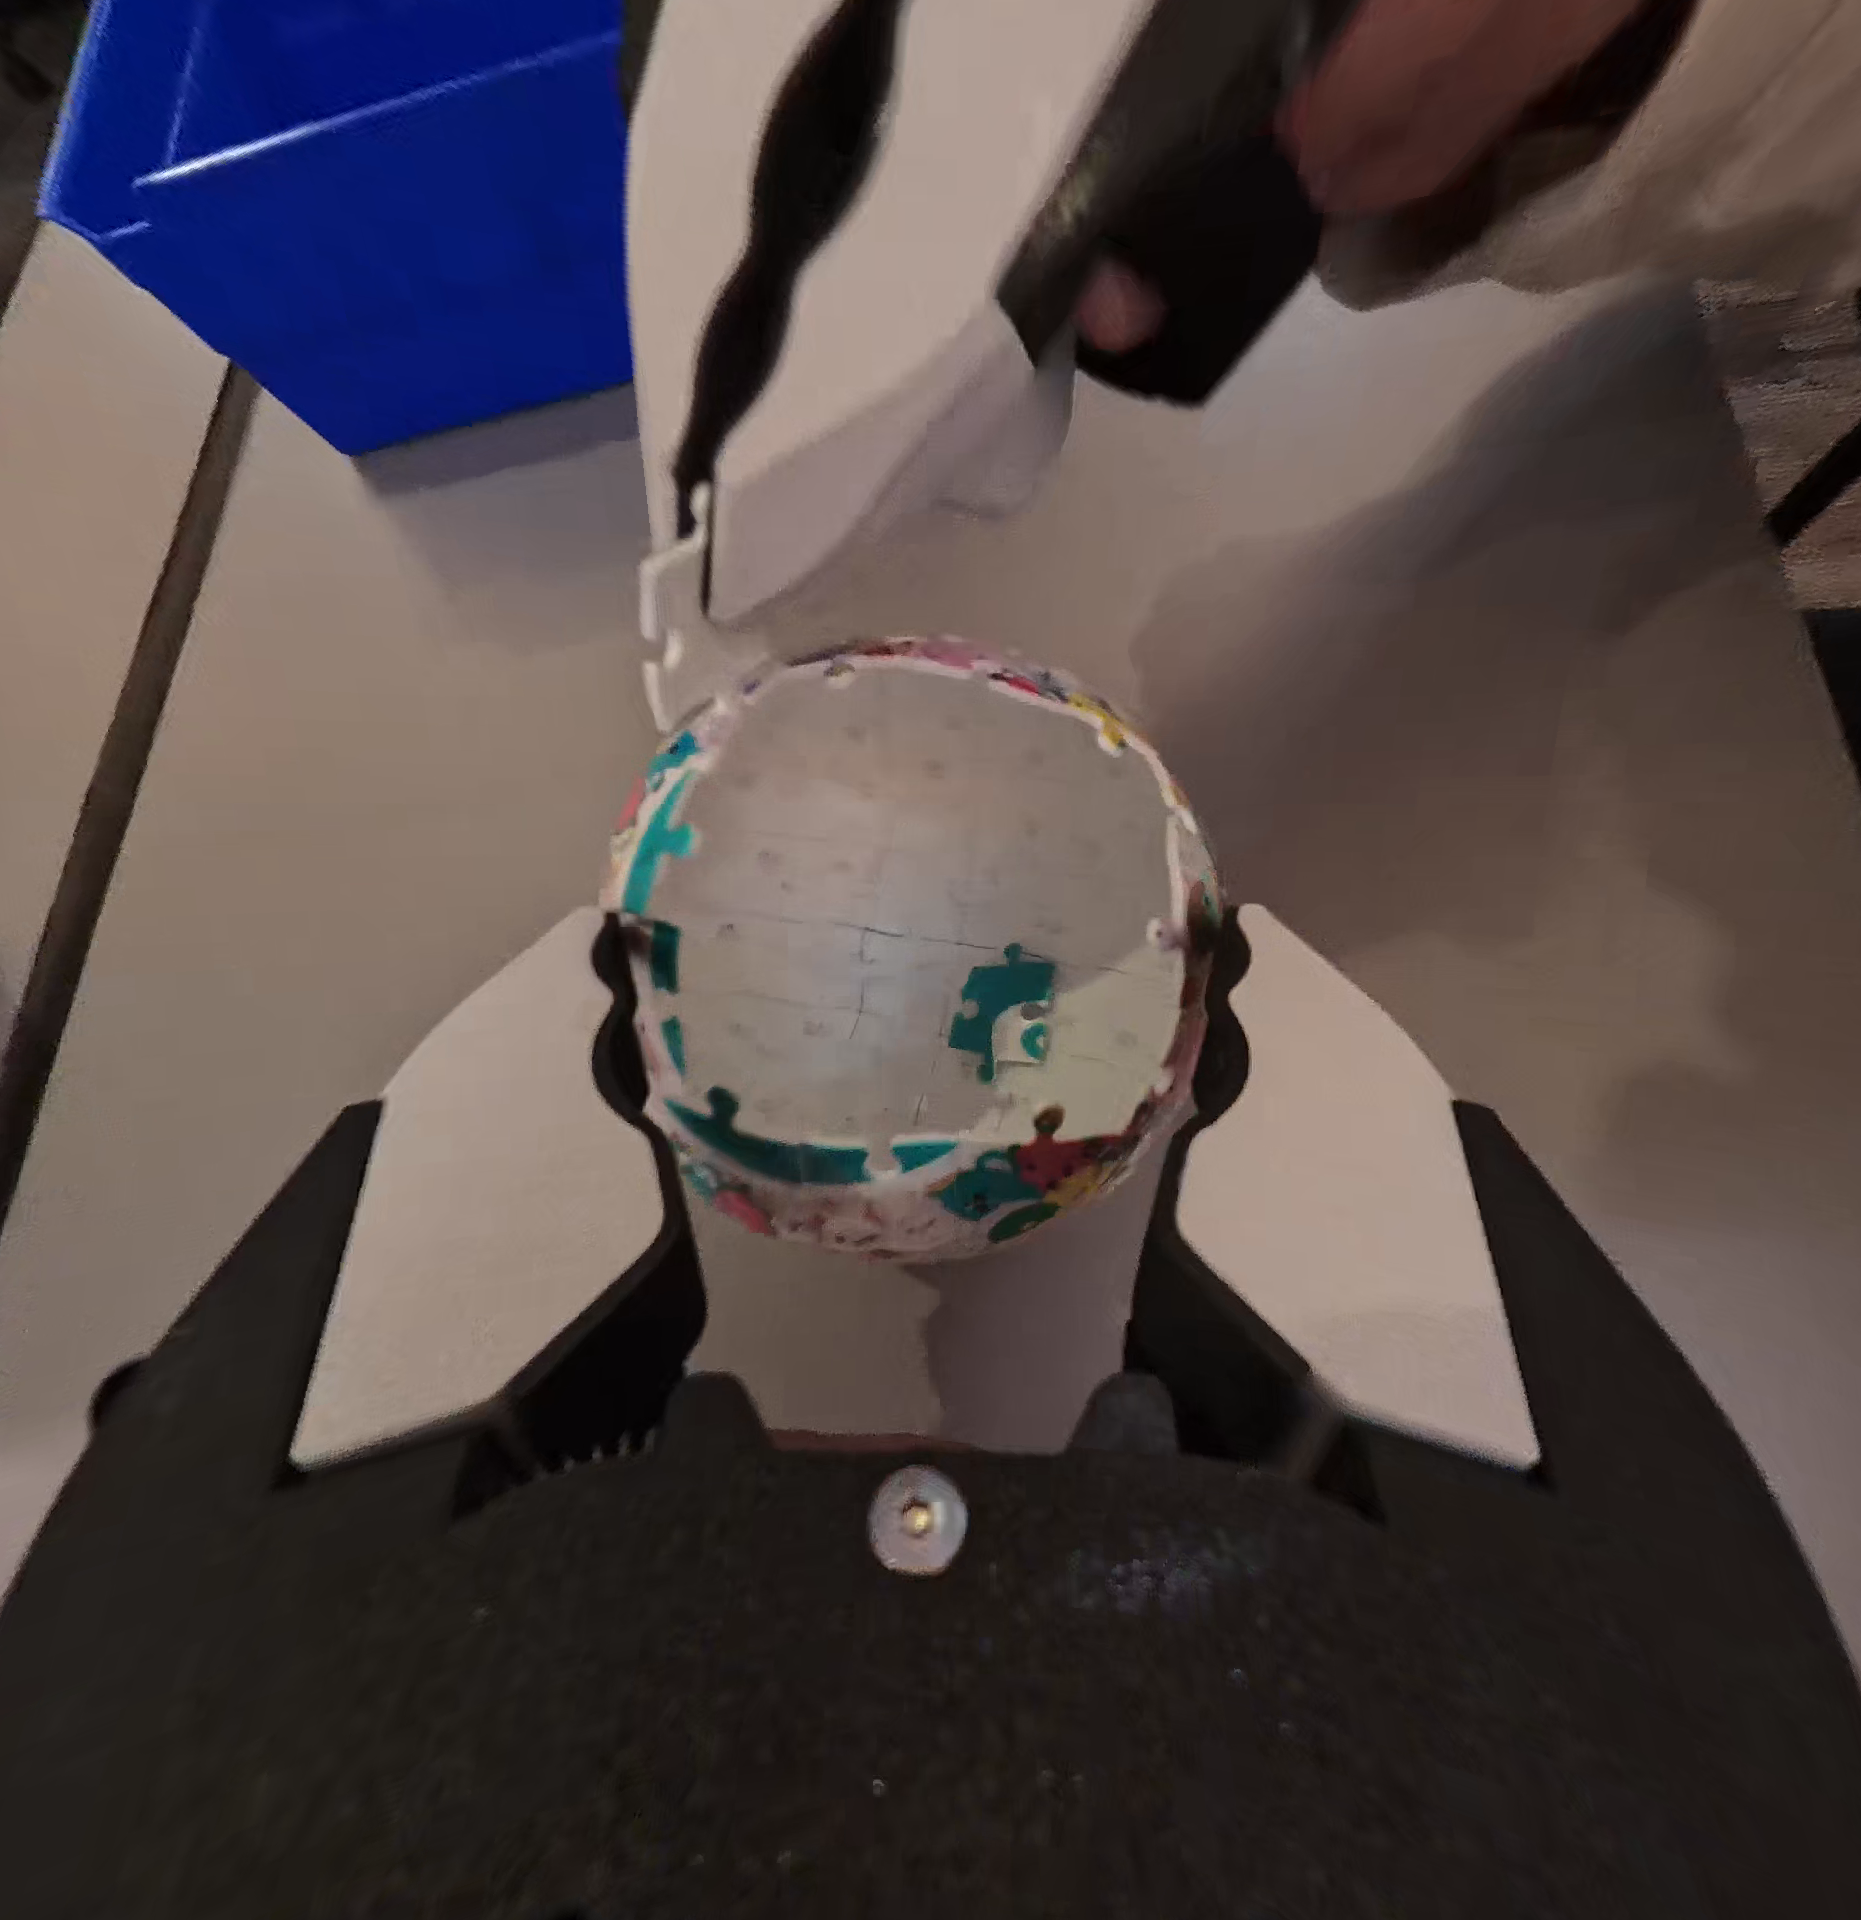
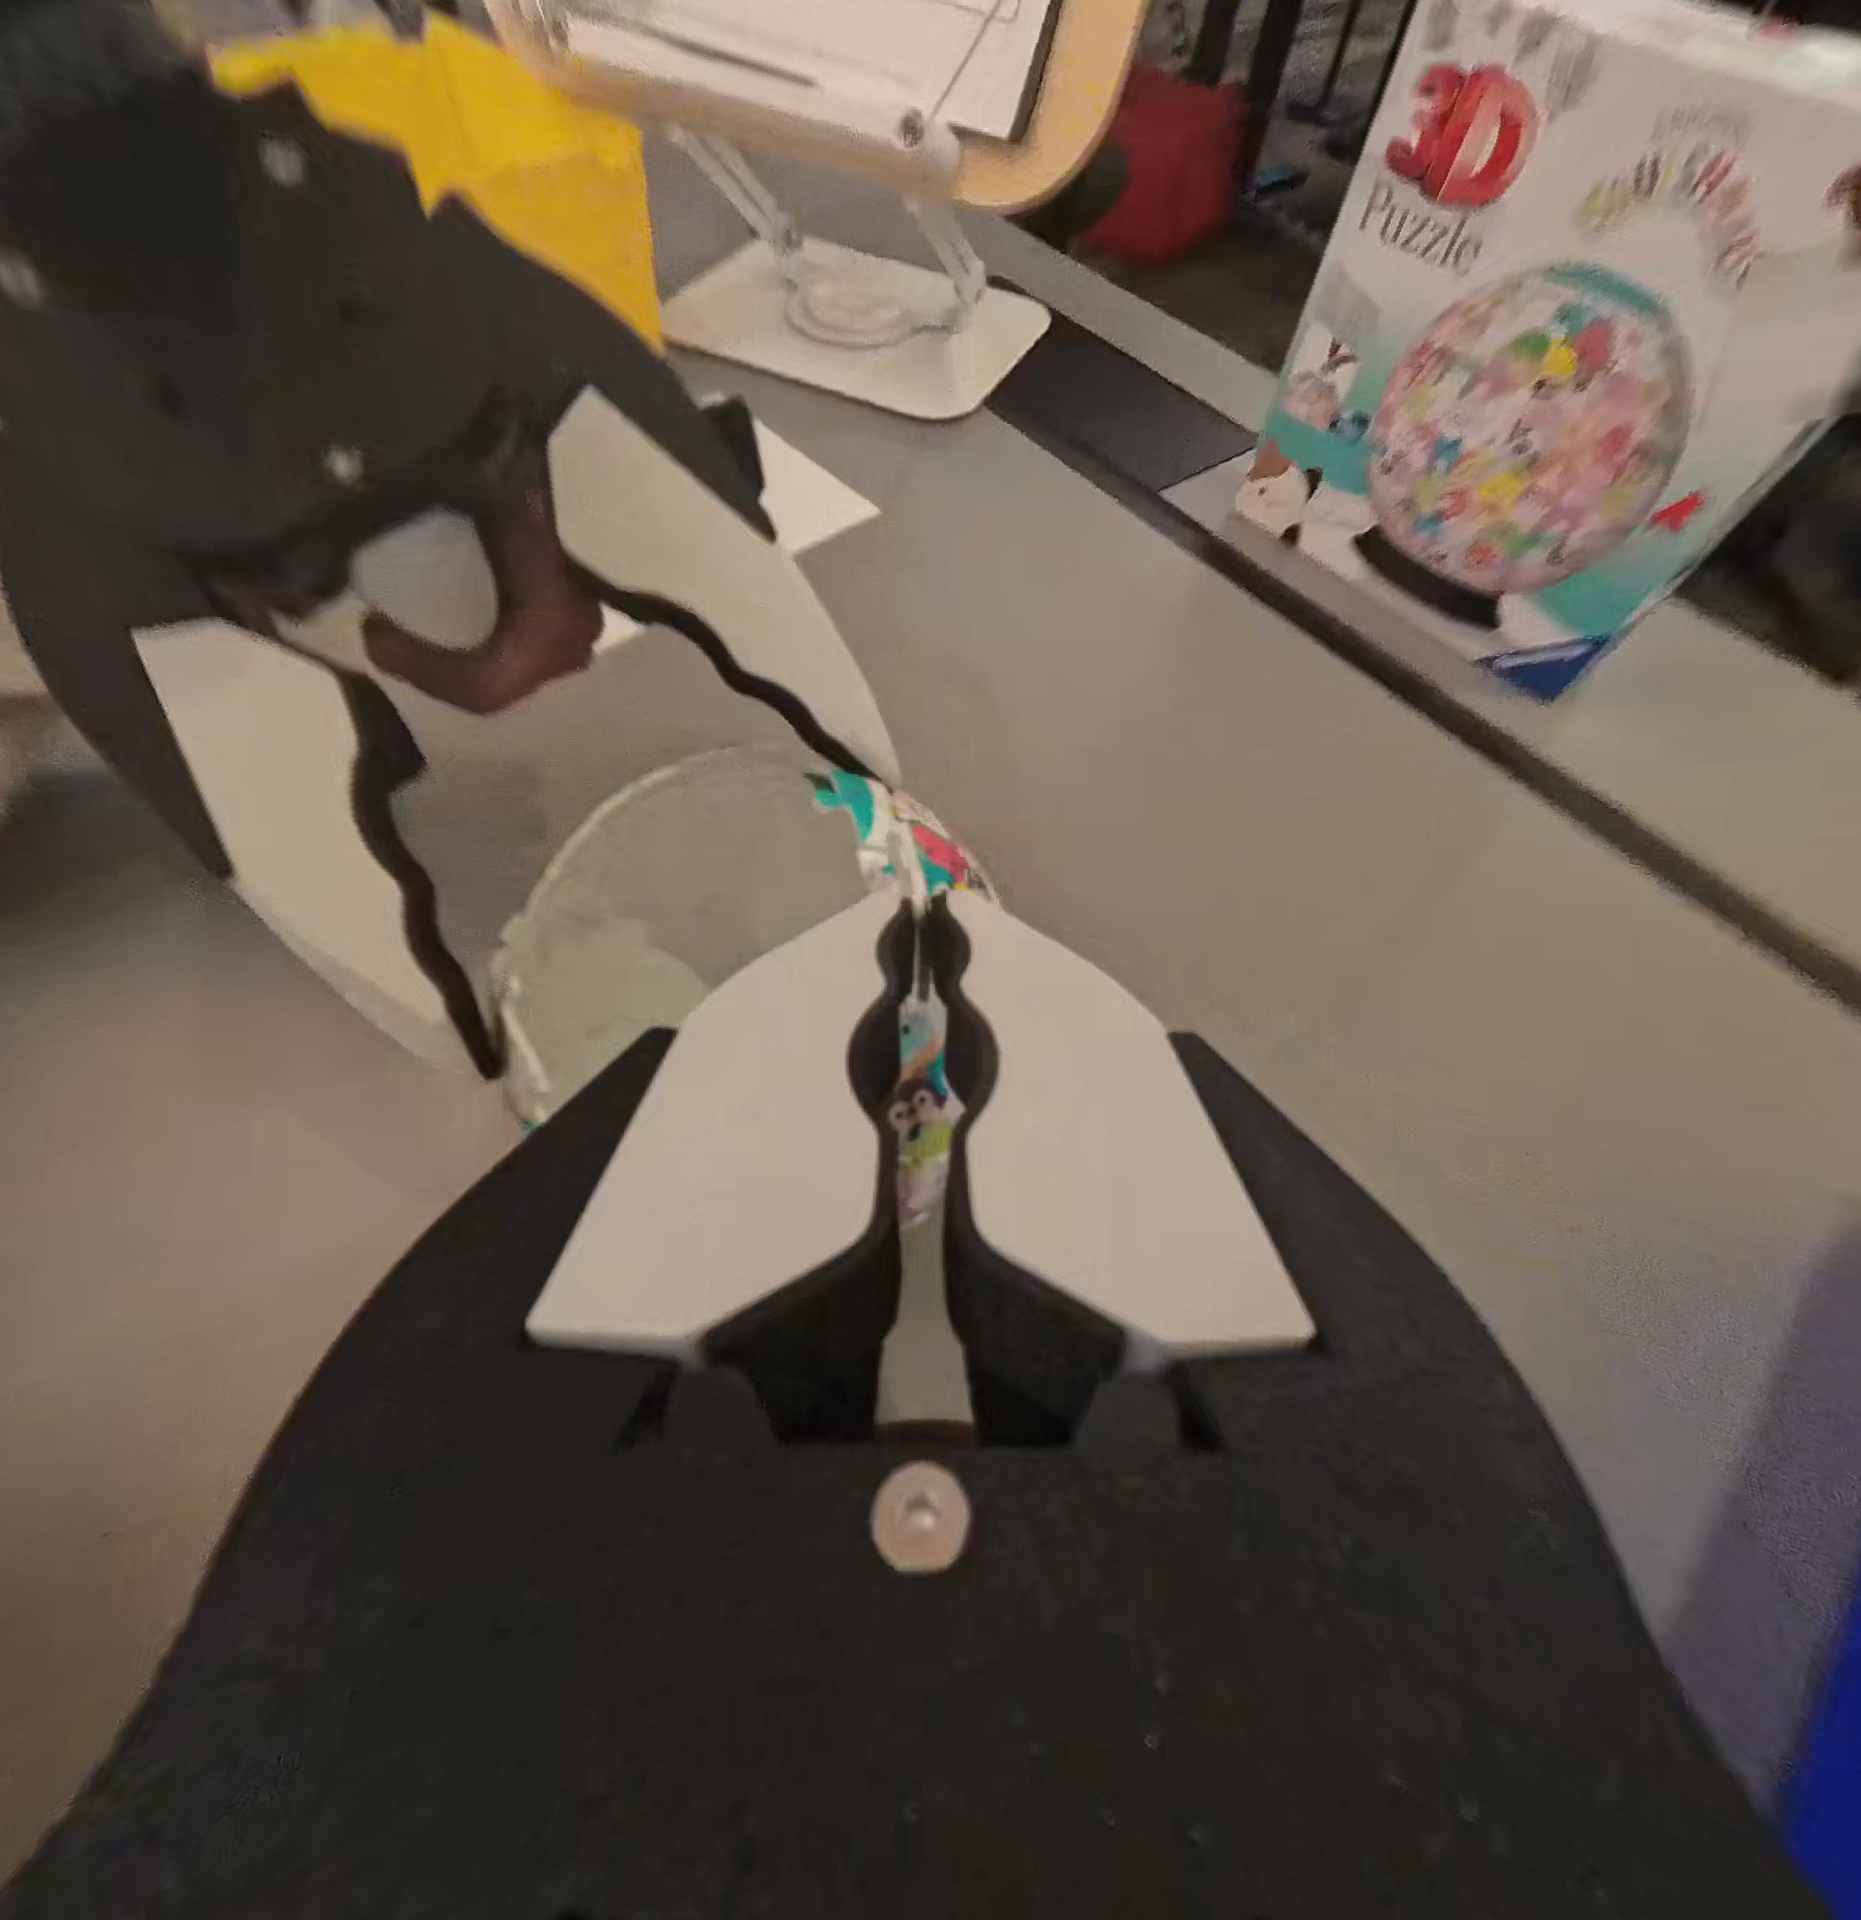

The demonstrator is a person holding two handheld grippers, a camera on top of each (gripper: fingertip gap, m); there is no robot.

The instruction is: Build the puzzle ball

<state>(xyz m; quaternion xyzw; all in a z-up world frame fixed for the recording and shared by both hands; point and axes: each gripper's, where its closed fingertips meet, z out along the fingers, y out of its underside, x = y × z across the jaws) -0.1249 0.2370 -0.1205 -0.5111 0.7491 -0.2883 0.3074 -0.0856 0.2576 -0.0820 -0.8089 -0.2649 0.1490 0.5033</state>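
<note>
The half-built puzzle ball (image 1: 905, 831) is an open bowl, white inside and colourful outside. It also shows in the right wrist view (image 2: 677, 914). A loose teal piece (image 1: 999, 1023) lies inside it. My left gripper (image 1: 918, 935) is open, with its fingers (image 1: 619, 997) wide apart on either side of the ball. My right gripper (image 2: 921, 914) is shut on a puzzle piece (image 2: 921, 1101), held edge-on against the ball's rim. In the left wrist view the right gripper (image 1: 697, 582) comes in from above, with that piece (image 1: 661, 623) at the ball's far left rim.
A blue bin (image 1: 365, 208) stands at the far left of the table (image 1: 1425, 935). The puzzle's box (image 2: 1528, 416) stands on the neighbouring table across a dark seam. A yellow container (image 2: 531, 156) and a white stand (image 2: 853, 312) are behind. A hand (image 1: 1425, 125) holds the right gripper.
</note>
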